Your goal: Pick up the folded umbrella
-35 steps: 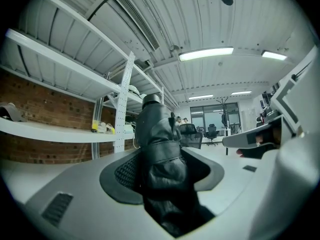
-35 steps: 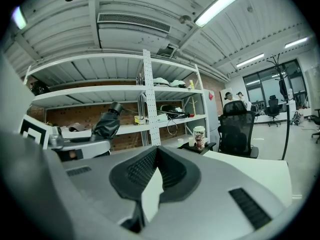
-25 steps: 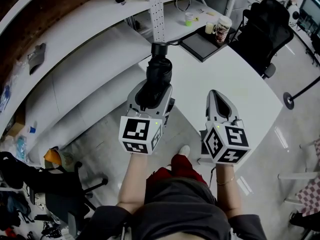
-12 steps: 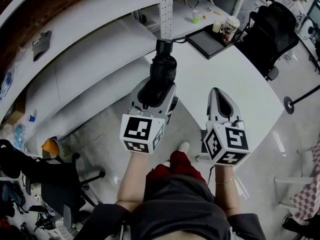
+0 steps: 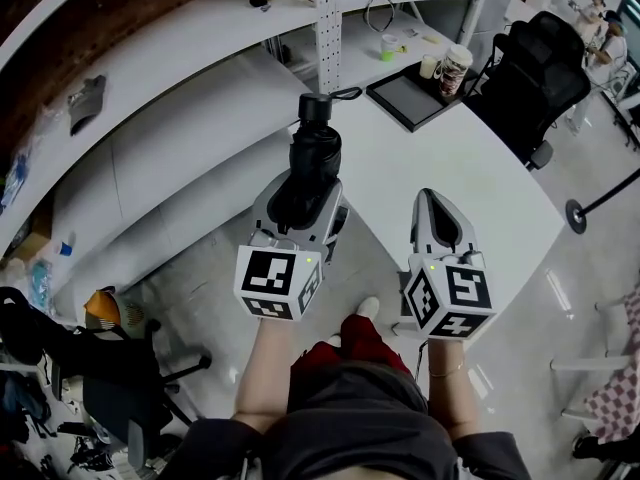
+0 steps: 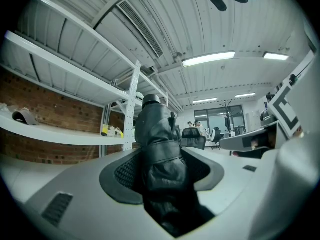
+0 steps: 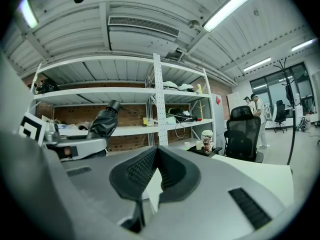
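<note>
The folded umbrella (image 5: 314, 153) is black and strapped tight, with its cap end pointing away from me. My left gripper (image 5: 300, 190) is shut on it and holds it in the air, about level, over the table's near left corner. In the left gripper view the umbrella (image 6: 157, 144) fills the gap between the two grey jaws. My right gripper (image 5: 433, 201) hovers beside it on the right, over the table, its jaws meeting at the tip with nothing in them. The right gripper view shows the umbrella (image 7: 102, 121) off to the left.
The white table (image 5: 470, 178) carries a dark flat tablet (image 5: 405, 93) and paper cups (image 5: 452, 65) at its far end. A black office chair (image 5: 540, 63) stands at right. White shelves and a perforated post (image 5: 328, 18) run behind. Another chair (image 5: 100, 368) is at lower left.
Both grippers have drifted slightly, the umbrella still held in the left one. The head camera's view has shifted a little.
</note>
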A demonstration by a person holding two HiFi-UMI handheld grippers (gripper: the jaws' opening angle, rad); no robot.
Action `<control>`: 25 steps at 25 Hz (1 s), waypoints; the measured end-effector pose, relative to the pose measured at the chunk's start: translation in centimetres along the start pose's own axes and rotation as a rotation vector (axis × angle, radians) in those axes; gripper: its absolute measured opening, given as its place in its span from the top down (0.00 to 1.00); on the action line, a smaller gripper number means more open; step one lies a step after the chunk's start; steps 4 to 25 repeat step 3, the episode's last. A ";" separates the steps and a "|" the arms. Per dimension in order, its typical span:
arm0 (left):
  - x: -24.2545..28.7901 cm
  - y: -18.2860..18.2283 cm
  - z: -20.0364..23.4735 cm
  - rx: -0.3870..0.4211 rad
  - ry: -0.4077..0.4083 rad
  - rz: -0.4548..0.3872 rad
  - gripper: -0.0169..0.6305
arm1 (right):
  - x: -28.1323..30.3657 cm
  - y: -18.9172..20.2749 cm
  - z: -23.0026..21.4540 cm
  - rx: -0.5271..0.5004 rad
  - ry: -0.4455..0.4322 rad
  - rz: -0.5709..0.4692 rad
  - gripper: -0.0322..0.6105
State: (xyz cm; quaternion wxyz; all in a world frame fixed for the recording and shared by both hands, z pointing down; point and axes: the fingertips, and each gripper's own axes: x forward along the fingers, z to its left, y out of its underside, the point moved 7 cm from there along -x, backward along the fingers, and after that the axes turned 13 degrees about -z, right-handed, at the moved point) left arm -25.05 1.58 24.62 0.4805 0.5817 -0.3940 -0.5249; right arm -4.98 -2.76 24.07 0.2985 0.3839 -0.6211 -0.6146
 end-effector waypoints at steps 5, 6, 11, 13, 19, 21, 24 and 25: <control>-0.2 -0.2 -0.3 0.000 -0.002 0.000 0.60 | -0.4 0.0 0.0 -0.001 -0.003 -0.001 0.92; -0.2 -0.2 -0.3 0.000 -0.002 0.000 0.60 | -0.4 0.0 0.0 -0.001 -0.003 -0.001 0.92; -0.2 -0.2 -0.3 0.000 -0.002 0.000 0.60 | -0.4 0.0 0.0 -0.001 -0.003 -0.001 0.92; -0.2 -0.2 -0.3 0.000 -0.002 0.000 0.60 | -0.4 0.0 0.0 -0.001 -0.003 -0.001 0.92; -0.2 -0.2 -0.3 0.000 -0.002 0.000 0.60 | -0.4 0.0 0.0 -0.001 -0.003 -0.001 0.92; -0.2 -0.2 -0.3 0.000 -0.002 0.000 0.60 | -0.4 0.0 0.0 -0.001 -0.003 -0.001 0.92; -0.2 -0.2 -0.3 0.000 -0.002 0.000 0.60 | -0.4 0.0 0.0 -0.001 -0.003 -0.001 0.92; -0.2 -0.2 -0.3 0.000 -0.002 0.000 0.60 | -0.4 0.0 0.0 -0.001 -0.003 -0.001 0.92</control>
